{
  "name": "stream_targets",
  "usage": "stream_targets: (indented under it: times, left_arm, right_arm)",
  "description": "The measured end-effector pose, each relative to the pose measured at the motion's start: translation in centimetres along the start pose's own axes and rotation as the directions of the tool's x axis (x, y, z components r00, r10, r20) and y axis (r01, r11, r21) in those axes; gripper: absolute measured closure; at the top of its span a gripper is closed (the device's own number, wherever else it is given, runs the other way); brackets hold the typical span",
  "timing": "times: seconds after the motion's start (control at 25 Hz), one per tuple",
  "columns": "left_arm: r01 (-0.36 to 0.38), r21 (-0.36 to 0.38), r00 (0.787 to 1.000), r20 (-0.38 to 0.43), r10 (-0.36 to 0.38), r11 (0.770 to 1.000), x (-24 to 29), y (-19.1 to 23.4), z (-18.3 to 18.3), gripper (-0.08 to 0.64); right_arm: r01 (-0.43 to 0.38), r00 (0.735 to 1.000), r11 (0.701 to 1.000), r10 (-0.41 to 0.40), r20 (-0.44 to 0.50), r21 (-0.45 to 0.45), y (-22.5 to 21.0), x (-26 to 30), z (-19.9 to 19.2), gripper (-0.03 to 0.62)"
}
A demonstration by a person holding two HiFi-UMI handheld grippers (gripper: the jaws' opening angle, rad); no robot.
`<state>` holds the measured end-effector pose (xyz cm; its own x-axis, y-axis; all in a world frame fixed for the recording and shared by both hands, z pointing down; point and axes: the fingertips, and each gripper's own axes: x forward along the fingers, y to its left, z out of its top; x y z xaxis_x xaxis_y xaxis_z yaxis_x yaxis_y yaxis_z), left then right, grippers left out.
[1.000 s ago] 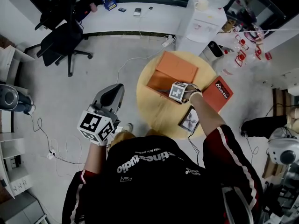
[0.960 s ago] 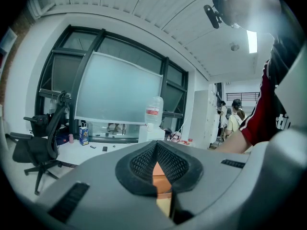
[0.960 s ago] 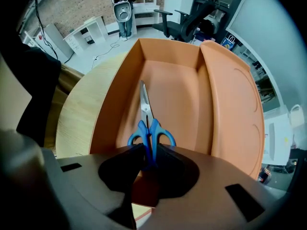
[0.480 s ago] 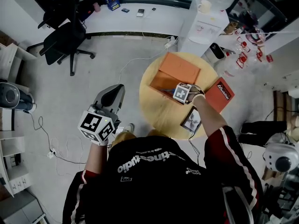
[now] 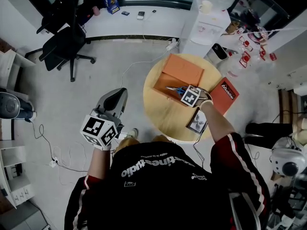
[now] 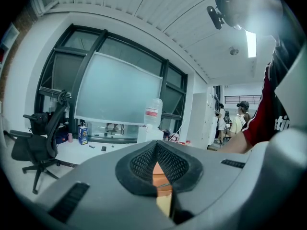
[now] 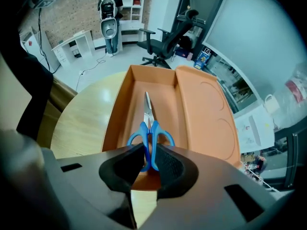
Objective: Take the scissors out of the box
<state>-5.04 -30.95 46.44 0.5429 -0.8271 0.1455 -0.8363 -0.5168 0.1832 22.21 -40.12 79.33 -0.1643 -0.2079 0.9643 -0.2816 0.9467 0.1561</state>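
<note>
**Q:** Left tongs?
**A:** My left gripper (image 5: pixel 116 96) waits off the table's left edge, jaws together on nothing. This step needs one tool only.

**Q:** Right tongs?
**A:** My right gripper (image 7: pixel 149 163) points steeply down. Its jaws have just been closing and now clamp the scissors (image 7: pixel 149 128) by the blue handles, with the blades over the open orange box (image 7: pixel 120 114). I judge this grip keeps the points away from me.

**Q:** Surface, room?
**A:** Pale floor with an office chair (image 5: pixel 64 44), then the round wooden table (image 7: pixel 81 119).
</note>
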Motion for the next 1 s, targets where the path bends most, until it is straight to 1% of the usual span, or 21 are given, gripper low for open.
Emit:
stream_targets:
  times: [0.2,0.36,0.56,0.8,1.0]
  left_arm:
    - [0.015,-0.004,1.0,0.009,-0.015,1.0,-0.6,0.1,0.1,0.545]
    - [0.031,-0.023,0.999,0.02,-0.03,0.999,-1.0,0.3,-0.1,0.545]
    - [0.06,-0.028,0.998,0.029,-0.059,0.998,-1.0,-0.2,0.4,0.545]
    - [0.103,-0.023,0.994,0.038,-0.102,0.994,-1.1,-0.1,0.9,0.545]
    - [0.142,-0.023,0.989,0.04,-0.141,0.99,-0.7,0.0,1.7,0.545]
  right_arm:
    - [0.069,0.995,0.994,-0.076,0.072,0.09,-0.6,-2.0,0.4,0.488]
    - [0.121,0.982,0.981,-0.141,0.128,0.15,-0.8,-3.5,0.9,0.489]
    - [0.172,0.967,0.964,-0.205,0.154,0.204,-0.6,-5.6,0.8,0.488]
    - [0.221,0.925,0.922,-0.302,0.232,0.318,-0.7,-9.1,2.5,0.488]
    - [0.237,0.887,0.887,-0.364,0.284,0.396,-0.7,-12.3,4.4,0.488]
